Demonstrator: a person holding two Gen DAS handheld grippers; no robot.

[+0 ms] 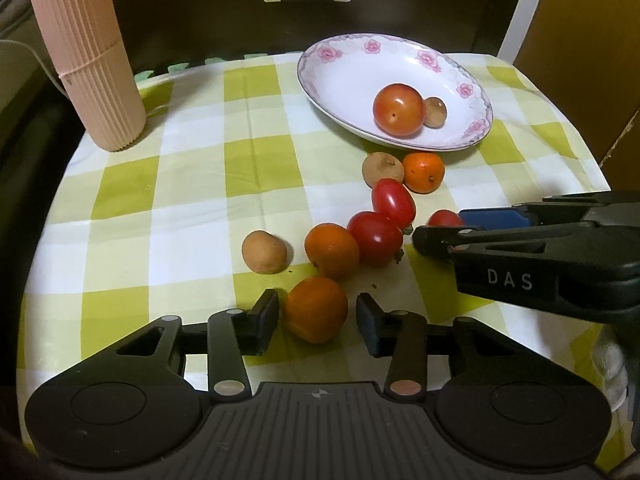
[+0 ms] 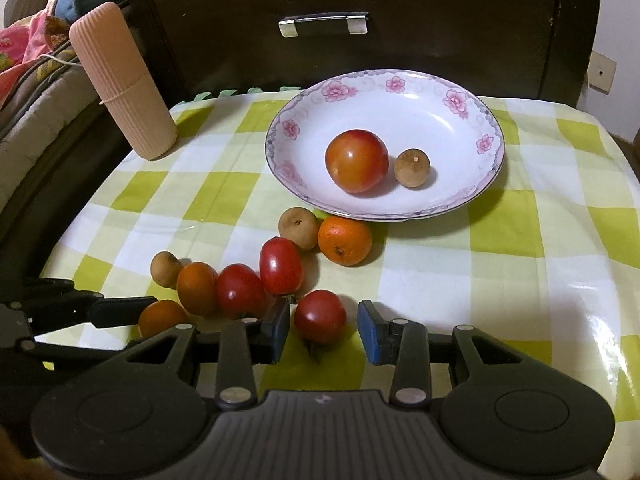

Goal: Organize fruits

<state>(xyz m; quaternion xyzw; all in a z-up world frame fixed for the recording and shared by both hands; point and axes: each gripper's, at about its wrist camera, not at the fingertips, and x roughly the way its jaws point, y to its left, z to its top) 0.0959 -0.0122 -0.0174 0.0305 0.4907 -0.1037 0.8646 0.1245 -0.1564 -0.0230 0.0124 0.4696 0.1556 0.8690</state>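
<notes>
— Checked green cloth covers the surface (image 1: 192,184), with a dark drawer front behind. Where does the fruit lie?

— A flowered plate (image 2: 490,136) at the far right holds a big tomato (image 2: 356,160) and a brown fruit (image 2: 412,168). The rest lies loose, nearer.

— And the left tool (image 1: 317,314)?

— Part-open around a small orange (image 1: 316,308). Its left pad looks to touch; the right stands clear.

— The right tool (image 2: 323,330)?

— Likewise open around a red tomato (image 2: 320,316), not yet gripping. The plate lies straight beyond, nearer this hand.
</notes>
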